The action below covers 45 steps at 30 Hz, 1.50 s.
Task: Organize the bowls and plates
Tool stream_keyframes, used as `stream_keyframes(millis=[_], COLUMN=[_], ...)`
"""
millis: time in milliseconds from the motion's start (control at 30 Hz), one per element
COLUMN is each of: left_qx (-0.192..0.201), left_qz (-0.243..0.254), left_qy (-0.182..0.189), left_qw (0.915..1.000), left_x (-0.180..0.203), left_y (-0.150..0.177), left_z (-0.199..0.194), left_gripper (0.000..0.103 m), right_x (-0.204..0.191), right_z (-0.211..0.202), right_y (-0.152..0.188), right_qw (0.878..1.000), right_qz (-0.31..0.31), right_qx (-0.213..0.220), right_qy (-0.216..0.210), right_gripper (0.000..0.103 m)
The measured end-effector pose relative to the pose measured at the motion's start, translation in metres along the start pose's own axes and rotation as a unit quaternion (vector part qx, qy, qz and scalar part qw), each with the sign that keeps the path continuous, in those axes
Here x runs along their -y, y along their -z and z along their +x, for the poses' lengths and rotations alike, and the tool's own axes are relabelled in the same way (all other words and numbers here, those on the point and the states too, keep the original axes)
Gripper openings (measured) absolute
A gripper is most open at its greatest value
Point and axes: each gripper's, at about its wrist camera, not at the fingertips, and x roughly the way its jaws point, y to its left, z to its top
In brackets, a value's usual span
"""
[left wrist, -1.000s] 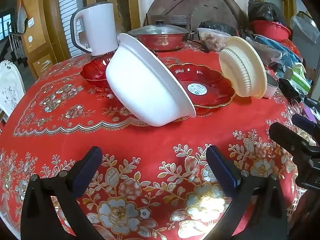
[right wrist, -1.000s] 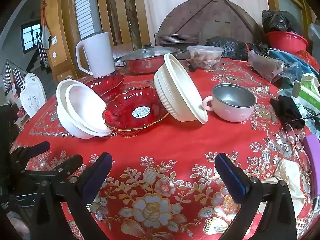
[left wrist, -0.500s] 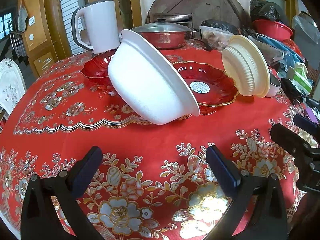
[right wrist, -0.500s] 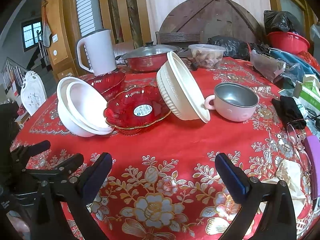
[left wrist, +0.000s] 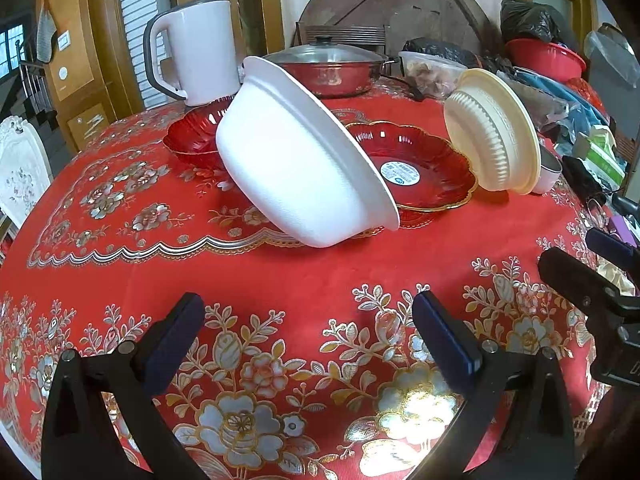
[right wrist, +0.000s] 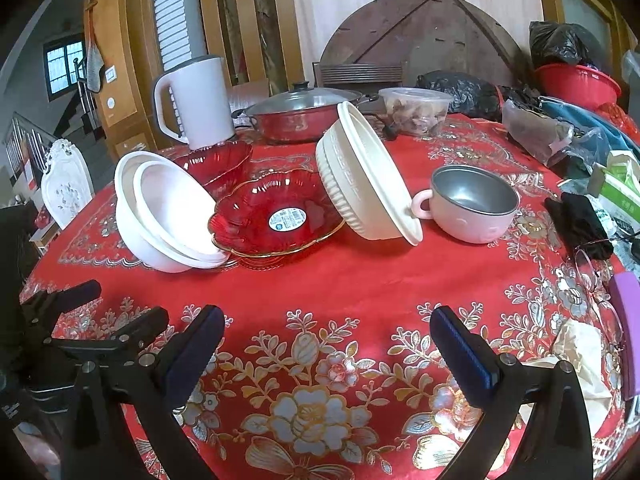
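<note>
The left gripper and the right gripper both hover low over the near part of the red tablecloth, their jaws spread wide and holding nothing. Further on the table, two white bowls, one nested in the other, lie tilted against the edge of a red glass plate. A cream ribbed bowl leans on the other side of this plate. A second red glass dish sits behind the white bowls; whether it touches them is not clear. A pink cup stands near the cream bowl. Behind are a white kettle and a lidded pot.
</note>
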Motion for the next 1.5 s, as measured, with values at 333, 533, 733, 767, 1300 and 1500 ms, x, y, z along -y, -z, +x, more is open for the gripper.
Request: stream_keyframes(millis=[333, 533, 733, 767, 1300, 1500], left_qx=[-0.005, -0.006, -0.003, -0.002, 0.035, 0.040], left_qz=[-0.004, -0.007, -0.009, -0.008, -0.046, -0.066], left_qy=[0.000, 0.001, 0.004, 0.004, -0.072, -0.096], left_qw=[1.0000, 1.0000, 0.9999, 1.0000, 0.9958, 0.9925], left_x=[-0.001, -0.002, -0.006, -0.007, -0.086, -0.116], left_y=[0.004, 0.004, 0.003, 0.002, -0.038, -0.051], left_z=[0.001, 0.000, -0.008, -0.010, -0.029, -0.024], left_gripper=[0.103, 0.103, 0.103, 0.103, 0.103, 0.103], right_x=[-0.002, -0.005, -0.013, -0.015, -0.070, -0.087], right_z=[0.001, 0.000, -0.007, -0.008, 0.010, 0.024], right_y=[0.000, -0.003, -0.014, -0.018, -0.103, -0.122], right_qw=[1.000, 1.000, 1.000, 1.000, 0.994, 0.992], right_qz=[-0.004, -0.008, -0.023, -0.027, -0.093, -0.103], right_qx=[-0.002, 0.000, 0.008, 0.010, 0.004, 0.000], right_qy=[0.001, 0.000, -0.008, -0.010, -0.058, -0.066], right_gripper=[0.103, 0.103, 0.103, 0.103, 0.103, 0.103])
